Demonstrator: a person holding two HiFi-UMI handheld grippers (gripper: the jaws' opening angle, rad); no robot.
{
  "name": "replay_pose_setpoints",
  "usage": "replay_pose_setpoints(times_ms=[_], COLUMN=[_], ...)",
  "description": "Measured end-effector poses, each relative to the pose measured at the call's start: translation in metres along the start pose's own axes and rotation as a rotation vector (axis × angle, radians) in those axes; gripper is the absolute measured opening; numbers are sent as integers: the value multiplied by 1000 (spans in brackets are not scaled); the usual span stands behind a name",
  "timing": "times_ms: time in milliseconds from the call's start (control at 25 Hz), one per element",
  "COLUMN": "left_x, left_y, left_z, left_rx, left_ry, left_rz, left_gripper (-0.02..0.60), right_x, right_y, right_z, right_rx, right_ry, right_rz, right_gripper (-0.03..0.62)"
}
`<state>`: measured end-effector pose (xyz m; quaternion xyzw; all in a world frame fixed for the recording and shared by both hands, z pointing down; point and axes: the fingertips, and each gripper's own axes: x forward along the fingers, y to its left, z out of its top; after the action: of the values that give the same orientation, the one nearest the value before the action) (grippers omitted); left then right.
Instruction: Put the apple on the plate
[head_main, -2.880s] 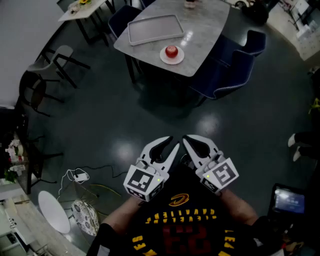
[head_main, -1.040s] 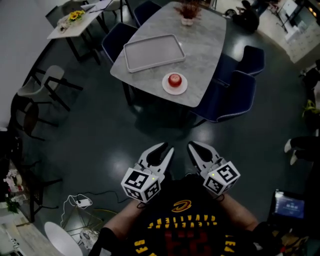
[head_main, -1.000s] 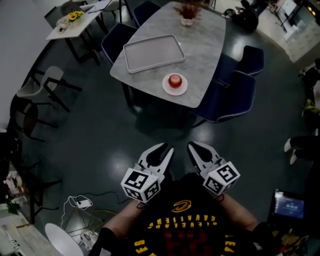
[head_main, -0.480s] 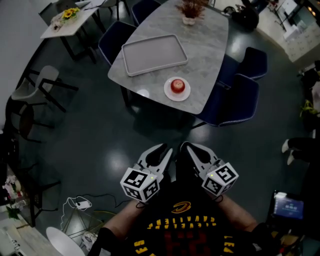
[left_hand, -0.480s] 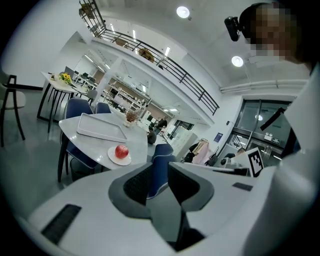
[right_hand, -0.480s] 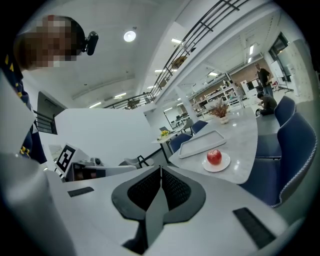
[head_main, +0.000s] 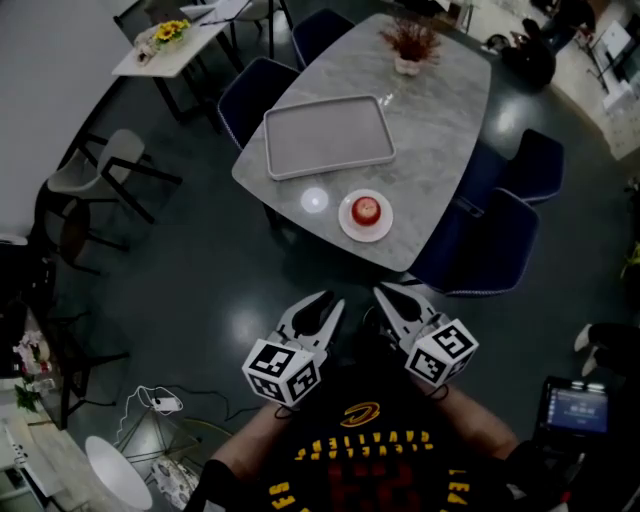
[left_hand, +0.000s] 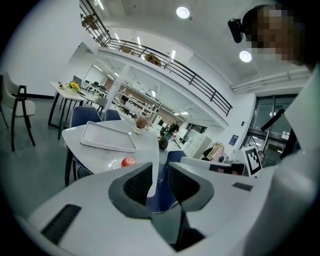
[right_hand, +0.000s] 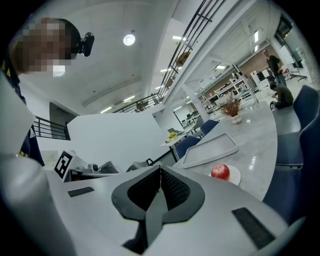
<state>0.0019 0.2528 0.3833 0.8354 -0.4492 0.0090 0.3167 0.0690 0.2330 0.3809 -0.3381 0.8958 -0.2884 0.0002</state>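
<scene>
The red round apple (head_main: 367, 209) sits upright in the middle of a small white round plate (head_main: 350, 228), near the front edge of a grey marble-topped table (head_main: 440, 130). An empty grey rectangular tray (head_main: 328, 137) lies just beside the plate. The head view shows the plate's full circle from above. The right gripper view gives the apple's glossy side and stem dimple, while the left gripper view shows only its top past a jaw. Both grippers hang over the dark glossy floor (head_main: 200, 270), close to the person's chest and well apart from the apple. The left gripper (head_main: 325, 300) has its jaws slightly parted with nothing between them. The right gripper (head_main: 385, 292) has its jaws pressed together, empty.
</scene>
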Motion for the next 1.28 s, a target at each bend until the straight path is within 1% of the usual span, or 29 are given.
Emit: replay_pose_setpoints(times_ms=[160, 320, 520, 640, 760, 880, 960, 1040, 1160, 1280], left_x=[26, 45, 58, 65, 76, 88, 99, 112, 131, 150], left_y=[-2, 4, 6, 16, 36, 57, 70, 79, 91, 108], left_z=[14, 25, 27, 27, 24, 24, 30, 39, 55, 75], left_rx=[-51, -76, -82, -99, -151, -186, -170, -136, -104, -92], left_ry=[-45, -68, -74, -67, -47, -9, 20, 51, 101, 142], left_rz=[43, 96, 124, 136, 145, 127, 96, 53, -21, -81], left_gripper=[97, 97, 97, 97, 97, 97, 97, 97, 97, 97], right_x=[6, 16, 22, 29, 40, 51, 60, 70, 81, 96], right_y=[-27, -47, -73, -83, -93, -108, -121, -136, -154, -172], right_z=[19, 33, 35, 25, 14, 7, 7, 9, 20, 43], right_rx=[3, 30, 54, 24, 9, 18, 17, 25, 63, 74], right_ry=[16, 47, 72, 139, 211, 248, 255, 250, 215, 150], right_rz=[50, 84, 80, 71, 50, 11, -31, -84, -171, -283], right_gripper=[6, 6, 6, 6, 6, 6, 8, 8, 8, 9])
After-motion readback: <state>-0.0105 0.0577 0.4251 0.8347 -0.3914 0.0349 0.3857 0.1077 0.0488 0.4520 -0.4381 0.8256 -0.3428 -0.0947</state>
